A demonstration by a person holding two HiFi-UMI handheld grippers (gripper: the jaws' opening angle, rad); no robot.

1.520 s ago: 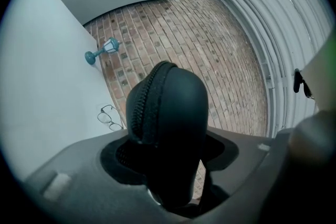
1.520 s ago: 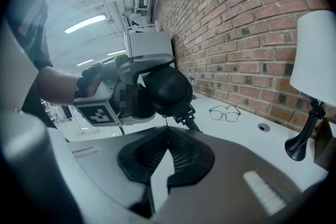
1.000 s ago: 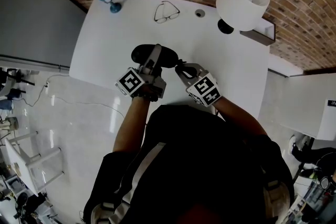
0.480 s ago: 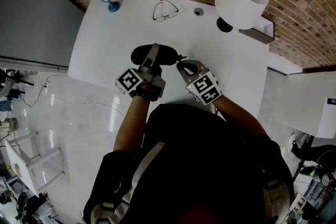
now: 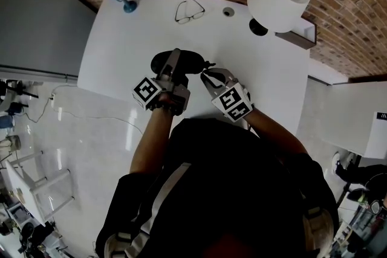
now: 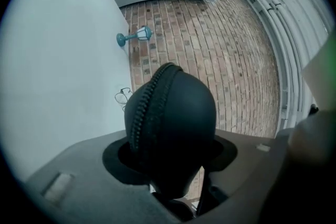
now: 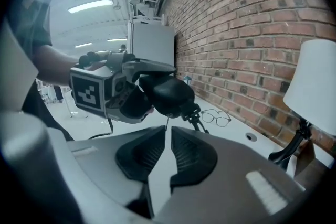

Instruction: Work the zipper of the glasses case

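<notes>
**Left gripper holds the case, right gripper at the zipper pull**

The left gripper (image 5: 175, 60) is clamped on the black glasses case (image 5: 192, 61). Its two jaws press the case from both sides, close to one end. The case is kept in the air over the white table (image 5: 121, 57), near the middle of the table's front edge. In the left gripper view the rounded end of the case (image 6: 178, 128) stands out past the jaws, and the zipper teeth (image 6: 144, 107) run up its left side.

The right gripper (image 5: 208, 77) is just beside the other end of the case, where the small zipper pull (image 7: 194, 115) hangs down. Its jaws have just been opening, and only a narrow slit is between them. At the tips a thin dark line shows in this slit; I cannot tell what it is. The pull itself is just beyond the tips, not between the pads.

A pair of spectacles (image 5: 189, 11) lies at the middle of the far edge. A small blue ornament (image 5: 124, 0) is at the far left corner, and a lamp with a white shade (image 5: 279, 0) is at the far right corner.
</notes>
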